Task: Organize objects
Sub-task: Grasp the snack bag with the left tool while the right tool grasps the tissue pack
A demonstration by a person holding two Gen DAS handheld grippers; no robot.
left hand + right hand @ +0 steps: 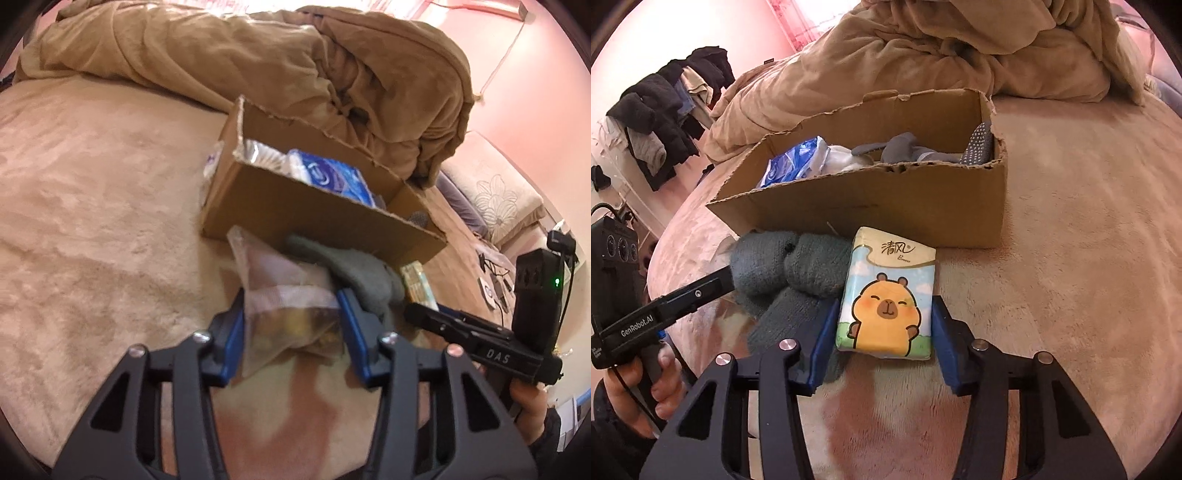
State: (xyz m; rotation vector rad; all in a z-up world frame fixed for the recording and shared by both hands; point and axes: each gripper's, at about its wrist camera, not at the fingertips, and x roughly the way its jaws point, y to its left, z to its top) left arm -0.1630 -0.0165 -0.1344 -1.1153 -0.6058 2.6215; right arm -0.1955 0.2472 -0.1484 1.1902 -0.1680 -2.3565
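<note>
A torn cardboard box [295, 218] [886, 206] stands on the bed and holds a blue pack [332, 177] [794, 162], grey socks [905, 147] and white items. My left gripper [291, 317] is shut on a clear plastic bag of snacks [288, 299] in front of the box. My right gripper [886, 325] is closed around a tissue pack with a cartoon capybara [886, 295]; its edge shows in the left wrist view [417, 284]. A grey-green knitted glove [798, 273] [354, 273] lies between the two items, against the box.
A brown duvet [258, 62] [960, 48] is heaped behind the box. The beige plush bed cover [92, 221] [1089, 240] spreads around. Clothes hang on a rack [661, 122] at the far left. A pillow [495, 184] and cables lie at right.
</note>
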